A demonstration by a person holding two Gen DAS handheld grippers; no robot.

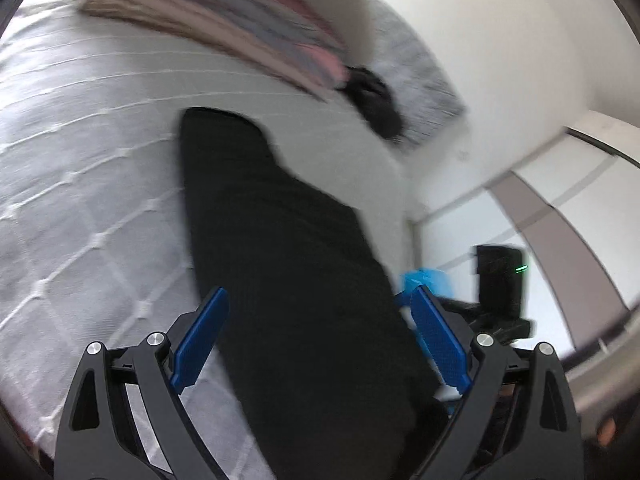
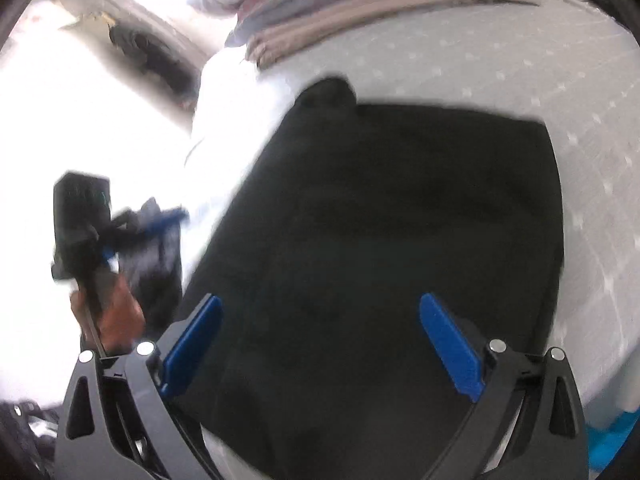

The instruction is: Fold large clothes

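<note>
A black garment (image 1: pixel 288 264) lies flat on the white quilted bed (image 1: pixel 80 152). In the right wrist view the same black garment (image 2: pixel 400 220) shows as a broad folded panel. My left gripper (image 1: pixel 320 290) hovers over its near end, open, blue pads (image 1: pixel 200 336) wide apart with the cloth below them. My right gripper (image 2: pixel 320 300) is also open above the garment's near edge. The right gripper (image 1: pixel 500 288) appears past the cloth's right side in the left wrist view. The left gripper (image 2: pixel 80 220), held by a hand (image 2: pixel 108 312), is blurred at the left.
A stack of folded pink, grey and beige clothes (image 1: pixel 200 12) (image 2: pixel 360 12) sits at the far end of the bed. A small black item (image 1: pixel 372 100) and a grey pillow (image 1: pixel 420 80) lie beside it. Something blue (image 2: pixel 612 436) lies at the bed edge. White walls stand beyond.
</note>
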